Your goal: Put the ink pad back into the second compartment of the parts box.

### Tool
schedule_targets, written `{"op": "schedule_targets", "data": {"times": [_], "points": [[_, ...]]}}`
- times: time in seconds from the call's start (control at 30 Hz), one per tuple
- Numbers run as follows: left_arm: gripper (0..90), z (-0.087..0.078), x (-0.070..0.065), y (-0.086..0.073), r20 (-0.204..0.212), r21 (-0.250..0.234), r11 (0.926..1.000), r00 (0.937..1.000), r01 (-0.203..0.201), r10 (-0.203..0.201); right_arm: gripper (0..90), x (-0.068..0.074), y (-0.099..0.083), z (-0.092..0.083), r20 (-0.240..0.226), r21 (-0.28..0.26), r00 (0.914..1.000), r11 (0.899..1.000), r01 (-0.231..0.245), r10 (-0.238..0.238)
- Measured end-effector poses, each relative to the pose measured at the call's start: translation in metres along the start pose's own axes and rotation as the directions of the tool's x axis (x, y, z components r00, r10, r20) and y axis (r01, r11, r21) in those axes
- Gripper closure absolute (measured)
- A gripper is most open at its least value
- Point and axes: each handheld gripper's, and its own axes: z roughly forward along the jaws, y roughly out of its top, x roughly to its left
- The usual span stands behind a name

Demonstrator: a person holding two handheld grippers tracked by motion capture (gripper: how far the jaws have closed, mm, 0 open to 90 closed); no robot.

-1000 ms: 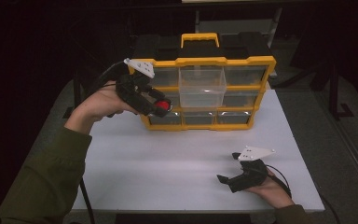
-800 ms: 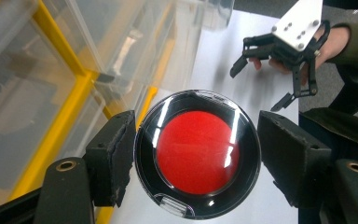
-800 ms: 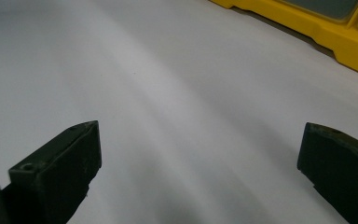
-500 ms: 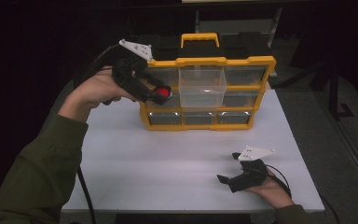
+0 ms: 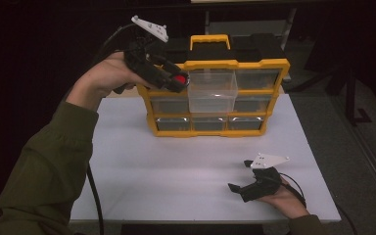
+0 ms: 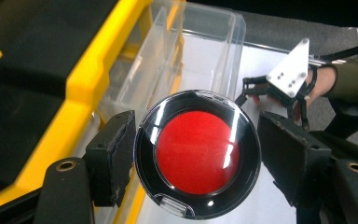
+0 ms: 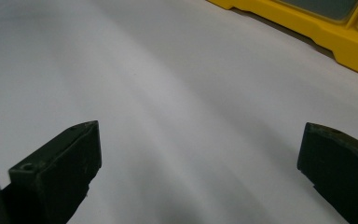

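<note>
Close up, red disc (image 6: 197,152) between left tongs (image 6: 193,161)

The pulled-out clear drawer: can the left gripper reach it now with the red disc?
Probably yes. The left gripper holds the round red case just above the open clear drawer; nothing lies between them.

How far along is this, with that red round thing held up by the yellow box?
Already done: one clear drawer of the yellow organizer is pulled out, and the left gripper has a round red-centred case between its jaws. In hand: the case hangs just above that open drawer. Left, by my guess: lowering it in, letting go and pushing the drawer shut. The right gripper rests open on the white table.
</note>
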Motion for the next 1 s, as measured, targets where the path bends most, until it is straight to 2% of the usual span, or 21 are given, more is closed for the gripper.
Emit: {"op": "schedule_targets", "data": {"times": [0.3, 0.53, 0.8, 1.0], "points": [[29.6, 0.016, 0.003, 0.025, 0.005, 0.001, 1.0, 1.0, -0.007, 0.007, 0.0, 0.0, 0.0, 0.0, -0.001, -0.001, 1.0, 1.0, 0.001, -0.001], [29.6, 0.033, 0.006, 0.035, 0.006, 0.013, 0.9999, 1.0, -0.008, 0.008, 0.0, 0.0, 0.0, -0.001, -0.003, -0.004, 1.0, 1.0, 0.0, 0.0], [29.6, 0.046, 0.005, 0.039, 0.01, 0.026, 0.9996, 0.9999, -0.012, 0.011, 0.0, 0.0, 0.0, -0.001, -0.004, -0.004, 1.0, 1.0, 0.003, -0.003], [29.3, 0.053, 0.01, 0.037, -0.001, 0.023, 0.9996, 0.9998, 0.018, -0.018, 0.0, 0.0, 0.0, -0.002, -0.002, -0.004, 1.0, 1.0, 0.006, -0.006]]}}
